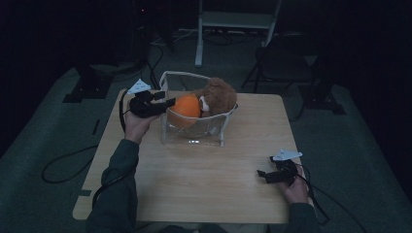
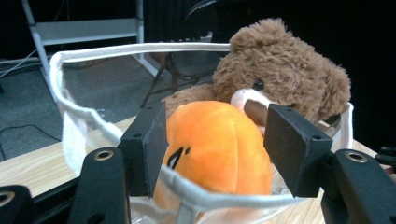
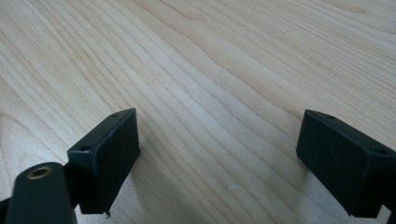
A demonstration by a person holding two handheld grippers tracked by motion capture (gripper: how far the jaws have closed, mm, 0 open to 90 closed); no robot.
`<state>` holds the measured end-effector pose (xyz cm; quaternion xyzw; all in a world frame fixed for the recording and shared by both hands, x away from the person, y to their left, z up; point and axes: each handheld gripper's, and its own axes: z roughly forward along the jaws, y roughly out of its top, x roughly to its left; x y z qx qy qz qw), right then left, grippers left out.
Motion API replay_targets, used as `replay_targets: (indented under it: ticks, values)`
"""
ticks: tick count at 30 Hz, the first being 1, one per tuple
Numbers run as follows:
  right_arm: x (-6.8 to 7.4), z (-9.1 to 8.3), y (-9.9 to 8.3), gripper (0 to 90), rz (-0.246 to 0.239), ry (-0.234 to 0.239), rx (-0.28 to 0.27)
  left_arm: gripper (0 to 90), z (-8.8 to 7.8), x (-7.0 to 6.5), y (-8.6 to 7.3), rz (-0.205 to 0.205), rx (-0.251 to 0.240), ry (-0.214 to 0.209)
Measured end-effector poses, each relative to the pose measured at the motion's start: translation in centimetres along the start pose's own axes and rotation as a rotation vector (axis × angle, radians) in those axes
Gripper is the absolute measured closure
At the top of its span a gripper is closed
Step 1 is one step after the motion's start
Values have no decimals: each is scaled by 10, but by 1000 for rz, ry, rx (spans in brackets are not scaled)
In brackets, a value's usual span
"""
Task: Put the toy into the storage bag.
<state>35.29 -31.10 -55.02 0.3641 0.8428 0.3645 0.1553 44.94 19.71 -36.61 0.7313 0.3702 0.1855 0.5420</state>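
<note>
- At the far middle of the table [image 1: 204, 184] stands a clear bag [image 1: 194, 133] with a white rim, holding an orange plush toy [image 1: 186, 107] and a brown teddy bear [image 1: 218, 96].
- The left gripper [image 1: 163, 103] reaches over the bag's left rim; its jaws sit on either side of the orange plush toy, gripping it.
- The teddy bear leans just behind and right of the orange toy.
- Near the right edge, the right gripper [image 1: 265, 175] rests on the table, jaws wide apart with nothing between them.
</note>
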Motion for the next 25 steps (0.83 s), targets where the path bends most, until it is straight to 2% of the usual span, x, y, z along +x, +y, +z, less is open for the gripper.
replay_targets:
  ticks: [4,16,25]
  values:
    - [0,0,0,125,0,0,0,398,-7,0,-3,-17,-13,1]
    - [0,0,0,125,2,0,1,400,-22,-8,-16,27,-1,17]
    - [0,0,0,125,2,0,1,398,-29,-11,-36,31,15,60]
